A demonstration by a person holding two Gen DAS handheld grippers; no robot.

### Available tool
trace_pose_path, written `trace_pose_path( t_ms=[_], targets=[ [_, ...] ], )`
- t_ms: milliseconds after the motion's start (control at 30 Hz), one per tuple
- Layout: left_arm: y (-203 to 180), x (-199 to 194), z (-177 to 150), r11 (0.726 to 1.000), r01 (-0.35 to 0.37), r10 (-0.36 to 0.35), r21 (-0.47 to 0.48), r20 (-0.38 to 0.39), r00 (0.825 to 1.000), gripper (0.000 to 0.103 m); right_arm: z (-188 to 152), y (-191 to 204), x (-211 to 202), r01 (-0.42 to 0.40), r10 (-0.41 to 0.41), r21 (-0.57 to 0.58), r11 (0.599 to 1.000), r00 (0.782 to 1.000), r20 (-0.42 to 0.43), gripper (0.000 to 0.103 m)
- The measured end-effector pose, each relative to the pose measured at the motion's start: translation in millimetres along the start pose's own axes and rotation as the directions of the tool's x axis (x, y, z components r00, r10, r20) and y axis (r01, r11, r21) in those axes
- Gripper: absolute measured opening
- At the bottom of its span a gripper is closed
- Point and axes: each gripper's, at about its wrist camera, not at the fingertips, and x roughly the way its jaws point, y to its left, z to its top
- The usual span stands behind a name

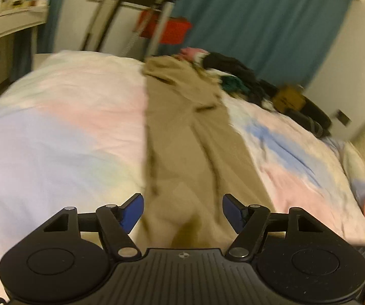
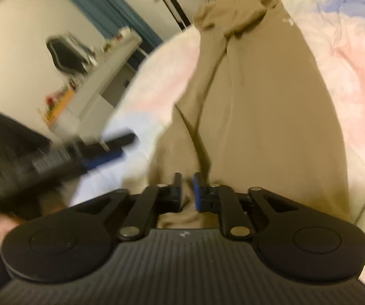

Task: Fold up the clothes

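Observation:
Tan trousers (image 1: 190, 137) lie stretched lengthwise on the pastel bed cover (image 1: 68, 127), legs together, waistband at the far end. My left gripper (image 1: 182, 213) is open, its blue pads on either side of the near trouser end, above the fabric. In the right wrist view the trousers (image 2: 258, 114) fill the middle. My right gripper (image 2: 188, 190) is shut on a pinch of the near trouser fabric. The left gripper (image 2: 101, 150) shows blurred at the left of that view.
A pile of dark, pink and green clothes (image 1: 233, 73) lies at the far right of the bed. A red box (image 1: 172, 30) and a metal rack stand behind the bed. A white desk (image 1: 4, 25) is at the left. Teal curtains (image 1: 258, 20) hang behind.

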Motion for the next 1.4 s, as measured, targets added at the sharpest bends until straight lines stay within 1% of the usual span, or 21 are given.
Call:
trace_pose_path(
  t_ms=[33, 67, 100, 233, 267, 333, 367, 400, 467, 500, 533, 667, 800, 900, 1000, 1067, 1167, 1233, 1300, 1367, 1400],
  targets=[
    [-5, 2, -3, 1.0, 0.016, -0.016, 0.009, -0.001, 1.0, 0.065, 2, -1, -7, -0.005, 0.005, 0.007, 1.0, 1.0, 0.024, 0.063],
    [-10, 3, -5, 0.999, 0.03, -0.03, 0.011, 0.0, 1.0, 0.065, 3, -2, -13, -0.004, 0.003, 0.009, 1.0, 0.999, 0.052, 0.072],
    [-16, 6, -7, 0.999, 0.046, -0.046, 0.018, -0.002, 0.999, 0.064, 2, -4, -21, 0.015, -0.015, -0.001, 1.0, 0.996, 0.086, 0.077],
    [-41, 30, -16, 0.992, 0.071, -0.066, 0.1, -0.056, 0.996, 0.062, 4, -13, -43, 0.097, -0.097, 0.007, 0.995, 0.983, 0.157, 0.077],
    [-47, 37, -19, 0.99, 0.063, -0.053, 0.128, -0.076, 0.996, 0.062, 7, -19, -42, 0.11, -0.113, 0.029, 0.994, 0.979, 0.167, 0.077],
    [-57, 55, -27, 0.983, -0.011, 0.035, 0.185, -0.125, 0.992, 0.06, 12, -31, -40, 0.127, -0.141, 0.088, 0.988, 0.975, 0.175, 0.077],
    [-59, 65, -30, 0.976, -0.059, 0.093, 0.212, -0.15, 0.984, 0.054, 15, -37, -38, 0.132, -0.152, 0.121, 0.984, 0.973, 0.176, 0.077],
    [-60, 70, -33, 0.97, -0.081, 0.12, 0.227, -0.162, 0.98, 0.044, 17, -44, -37, 0.13, -0.157, 0.159, 0.979, 0.972, 0.172, 0.077],
    [-58, 69, -36, 0.968, -0.084, 0.125, 0.237, -0.164, 0.978, 0.031, 15, -56, -38, 0.125, -0.164, 0.225, 0.966, 0.973, 0.162, 0.077],
    [-58, 68, -37, 0.966, -0.087, 0.128, 0.242, -0.157, 0.979, 0.009, 13, -60, -38, 0.123, -0.166, 0.25, 0.96, 0.973, 0.158, 0.077],
    [-59, 62, -36, 0.962, -0.094, 0.131, 0.255, -0.13, 0.983, 0.005, 12, -62, -37, 0.121, -0.165, 0.265, 0.957, 0.974, 0.154, 0.077],
    [-62, 34, -32, 0.933, -0.117, 0.123, 0.34, 0.002, 0.992, 0.004, 10, -65, -36, 0.115, -0.16, 0.278, 0.954, 0.976, 0.147, 0.077],
    [-67, 8, -31, 0.915, -0.047, 0.04, 0.4, 0.028, 0.999, 0.004, 11, -57, -38, 0.126, -0.164, 0.228, 0.965, 0.974, 0.157, 0.077],
    [-77, 0, -39, 0.882, 0.029, -0.031, 0.47, -0.004, 1.0, 0.004, 12, -56, -40, 0.133, -0.171, 0.216, 0.967, 0.971, 0.165, 0.077],
    [-87, -4, -48, 0.839, 0.098, -0.089, 0.535, -0.044, 0.995, 0.004, 11, -62, -41, 0.135, -0.179, 0.254, 0.958, 0.971, 0.16, 0.077],
    [-95, 7, -56, 0.812, 0.12, -0.089, 0.571, -0.082, 0.993, 0.004, 10, -68, -41, 0.133, -0.183, 0.285, 0.949, 0.971, 0.155, 0.077],
    [-100, 32, -63, 0.8, 0.152, -0.076, 0.581, -0.153, 0.985, 0.004, 9, -75, -41, 0.135, -0.192, 0.322, 0.937, 0.97, 0.151, 0.077],
    [-100, 49, -66, 0.8, 0.165, -0.05, 0.577, -0.21, 0.976, 0.007, 9, -78, -41, 0.139, -0.197, 0.334, 0.932, 0.97, 0.145, 0.077],
    [-94, 53, -63, 0.825, 0.178, -0.053, 0.536, -0.24, 0.969, 0.015, 8, -81, -39, 0.14, -0.193, 0.337, 0.931, 0.972, 0.13, 0.077],
    [-80, 51, -53, 0.87, 0.199, -0.09, 0.452, -0.251, 0.964, 0.035, 8, -84, -36, 0.138, -0.186, 0.341, 0.93, 0.976, 0.11, 0.077],
    [-69, 46, -47, 0.896, 0.207, -0.112, 0.394, -0.252, 0.961, 0.05, 7, -85, -36, 0.14, -0.186, 0.346, 0.928, 0.977, 0.104, 0.077]
  ],
)
